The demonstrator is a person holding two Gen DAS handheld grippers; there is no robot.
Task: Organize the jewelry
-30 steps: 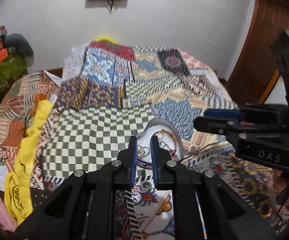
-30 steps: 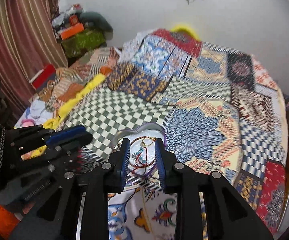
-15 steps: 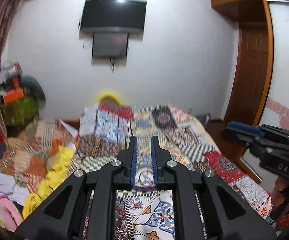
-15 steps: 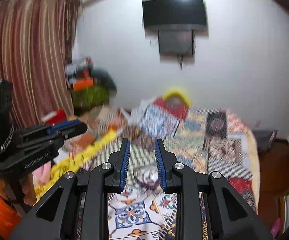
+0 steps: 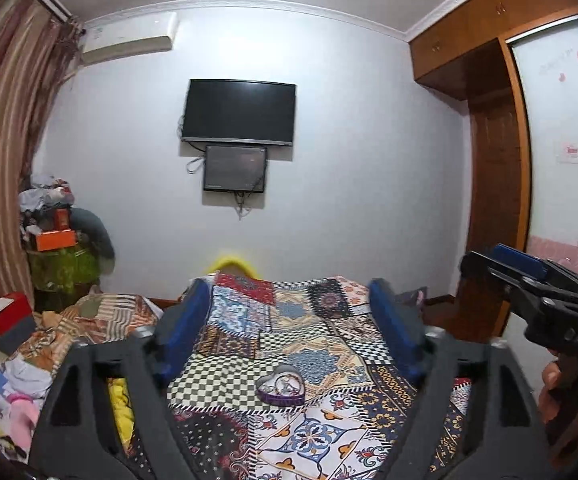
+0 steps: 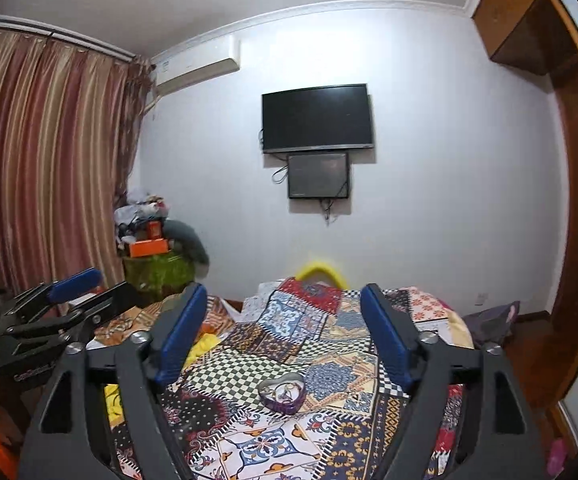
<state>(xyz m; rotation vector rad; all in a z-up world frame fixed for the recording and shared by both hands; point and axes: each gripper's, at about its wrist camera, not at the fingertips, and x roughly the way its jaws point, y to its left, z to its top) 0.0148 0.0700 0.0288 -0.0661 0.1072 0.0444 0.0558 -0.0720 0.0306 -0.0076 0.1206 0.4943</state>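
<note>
While both tools (image 5: 289,332) (image 6: 285,332) have just spread empty, the heart-shaped box (image 5: 281,388) sits on the quilt (image 5: 309,340).

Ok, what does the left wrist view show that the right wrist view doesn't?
Only the left wrist view shows the red box at the left edge and the heart-stickered sliding door. Only the right wrist view shows the dark bag on the floor right of the bed. Both share the heart-shaped jewelry box on the patchwork quilt, framed by wide-open fingers.

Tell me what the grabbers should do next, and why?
Probably nothing more than pulling away: both the left gripper and right gripper have just opened, with nothing between their fingers, and the heart-shaped jewelry box rests alone on the patchwork quilt, jewelry inside.
</note>
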